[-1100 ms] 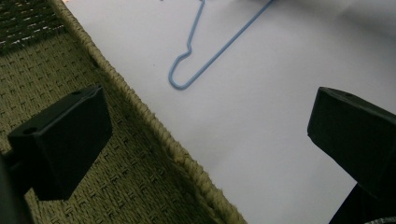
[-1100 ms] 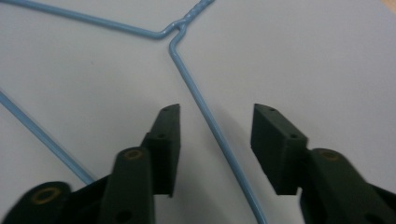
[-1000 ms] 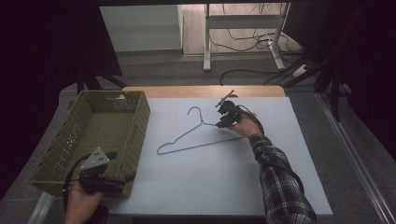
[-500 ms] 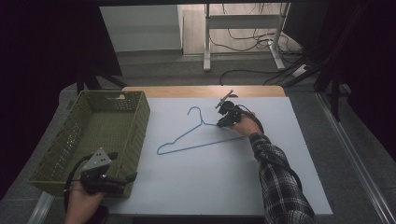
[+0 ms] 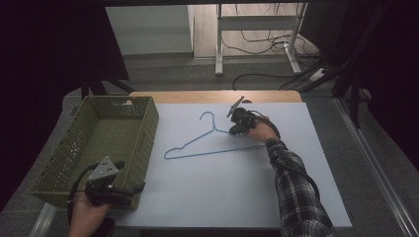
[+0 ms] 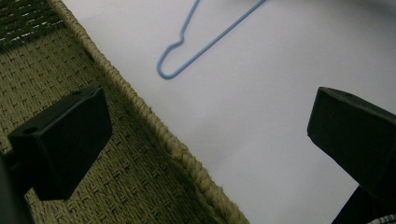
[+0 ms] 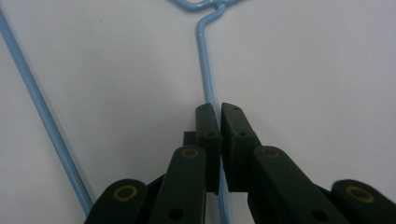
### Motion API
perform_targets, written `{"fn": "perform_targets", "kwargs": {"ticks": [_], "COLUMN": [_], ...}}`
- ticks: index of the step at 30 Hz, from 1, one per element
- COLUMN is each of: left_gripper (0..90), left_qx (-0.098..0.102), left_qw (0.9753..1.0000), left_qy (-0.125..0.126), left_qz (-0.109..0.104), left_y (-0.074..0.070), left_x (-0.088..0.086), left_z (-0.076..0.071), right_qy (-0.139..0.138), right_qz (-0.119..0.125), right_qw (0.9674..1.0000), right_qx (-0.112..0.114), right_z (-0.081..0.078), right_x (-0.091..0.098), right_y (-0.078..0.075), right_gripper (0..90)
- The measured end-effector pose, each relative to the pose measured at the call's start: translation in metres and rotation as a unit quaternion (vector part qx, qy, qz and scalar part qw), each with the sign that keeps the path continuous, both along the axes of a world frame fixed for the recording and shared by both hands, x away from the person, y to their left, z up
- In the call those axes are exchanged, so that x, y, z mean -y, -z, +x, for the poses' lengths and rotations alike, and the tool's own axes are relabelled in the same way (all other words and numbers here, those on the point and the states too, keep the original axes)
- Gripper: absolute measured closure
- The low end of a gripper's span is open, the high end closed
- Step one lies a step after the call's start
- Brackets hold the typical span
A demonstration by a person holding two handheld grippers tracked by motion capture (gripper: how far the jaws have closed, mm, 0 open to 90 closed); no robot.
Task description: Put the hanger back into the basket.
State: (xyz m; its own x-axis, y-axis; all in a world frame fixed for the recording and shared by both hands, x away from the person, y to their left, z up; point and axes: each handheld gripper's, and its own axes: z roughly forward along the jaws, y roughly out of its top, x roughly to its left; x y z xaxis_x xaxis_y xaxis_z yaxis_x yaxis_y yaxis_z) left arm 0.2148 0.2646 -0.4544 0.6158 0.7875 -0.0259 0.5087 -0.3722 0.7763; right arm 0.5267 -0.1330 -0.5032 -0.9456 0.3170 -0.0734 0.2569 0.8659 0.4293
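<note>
Table (image 5: pixel 207 192): basket (image 5: pixel 79 148), blue hanger (image 5: pixel 197 148).

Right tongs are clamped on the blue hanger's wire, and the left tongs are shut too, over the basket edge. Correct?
Not quite: the left tongs are wide open, as the left gripper view shows. The right tongs are clamped on the hanger, and the left ones do sit over the basket edge.

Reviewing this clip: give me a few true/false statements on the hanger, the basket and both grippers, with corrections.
1. The right gripper is shut on the hanger. True.
2. The hanger lies in the basket. False: it lies on the white table, beside the basket.
3. The left gripper is open. True.
4. The left gripper holds the hanger's end. False: its fingers straddle the basket rim, holding nothing.
5. The basket holds clothes. False: it looks empty.
</note>
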Motion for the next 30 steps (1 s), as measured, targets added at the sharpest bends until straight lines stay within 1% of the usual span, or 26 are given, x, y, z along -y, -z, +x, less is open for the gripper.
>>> {"fn": "perform_targets", "kwargs": {"ticks": [1, 5, 7, 8, 9, 10, 11, 12, 17, 19, 21, 24, 26, 27, 28, 29, 30], "left_gripper": [0.2, 0.2, 0.2, 0.2, 0.2, 0.3, 0.3, 0.3, 0.3, 0.3, 0.2, 0.2, 0.2, 0.1, 0.1, 0.1, 0.1], "left_qx": [0.000, 0.001, 0.001, 0.001, 0.001, 0.001, 0.002, 0.003, 0.009, 0.014, 0.018, 0.019, 0.008, 0.002, 0.000, -0.002, -0.009], "left_qw": [1.0000, 1.0000, 1.0000, 1.0000, 1.0000, 1.0000, 1.0000, 1.0000, 0.9998, 0.9994, 0.9992, 0.9984, 0.9984, 0.9986, 0.9987, 0.9984, 0.9980], "left_qy": [0.000, -0.001, -0.001, 0.000, 0.000, 0.000, 0.000, 0.000, 0.008, 0.019, 0.025, 0.033, 0.038, 0.039, 0.038, 0.043, 0.048], "left_qz": [0.000, 0.001, -0.001, -0.001, -0.001, -0.005, -0.006, -0.007, -0.016, -0.025, -0.028, -0.041, -0.042, -0.036, -0.032, -0.035, -0.039], "left_y": [0.000, 0.000, -0.001, -0.002, -0.002, -0.002, -0.003, -0.004, -0.013, -0.021, -0.027, -0.035, -0.038, -0.039, -0.040, -0.042, -0.044], "left_x": [0.000, 0.000, 0.001, 0.001, 0.001, 0.002, 0.002, 0.003, 0.013, 0.020, 0.027, 0.037, 0.043, 0.047, 0.052, 0.057, 0.062], "left_z": [0.000, 0.000, -0.001, -0.001, -0.001, -0.001, -0.001, -0.001, -0.001, 0.002, 0.006, 0.015, 0.023, 0.028, 0.033, 0.038, 0.044], "right_qy": [-0.005, -0.009, -0.013, -0.015, -0.015, -0.018, -0.018, -0.020, -0.022, -0.022, -0.023, -0.023, -0.025, -0.025, -0.026, -0.026, -0.025], "right_qz": [0.001, 0.005, 0.008, 0.010, 0.010, 0.015, 0.015, 0.018, 0.021, 0.022, 0.022, 0.022, 0.024, 0.025, 0.026, 0.026, 0.026], "right_qw": [1.0000, 0.9999, 0.9998, 0.9997, 0.9997, 0.9995, 0.9995, 0.9994, 0.9992, 0.9990, 0.9989, 0.9988, 0.9986, 0.9985, 0.9984, 0.9984, 0.9984], "right_qx": [0.002, 0.009, 0.012, 0.017, 0.017, 0.020, 0.020, 0.022, 0.028, 0.031, 0.034, 0.036, 0.039, 0.041, 0.043, 0.043, 0.043], "right_z": [0.000, -0.003, -0.004, -0.006, -0.006, -0.007, -0.007, -0.009, -0.013, -0.016, -0.017, -0.021, -0.022, -0.023, -0.025, -0.025, -0.026], "right_x": [0.000, 0.000, 0.000, 0.000, 0.000, 0.001, 0.001, 0.001, 0.002, 0.002, 0.002, 0.002, 0.002, 0.002, 0.002, 0.002, 0.002], "right_y": [0.000, -0.004, -0.007, -0.010, -0.010, -0.014, -0.014, -0.018, -0.024, -0.027, -0.030, -0.034, -0.037, -0.038, -0.040, -0.040, -0.040], "right_gripper": [86.6, 86.7, 86.7, 86.8, 86.8, 86.8, 86.8, 86.8, 86.8, 86.8, 86.8, 86.8, 86.8, 86.8, 86.8, 86.8, 86.8]}}
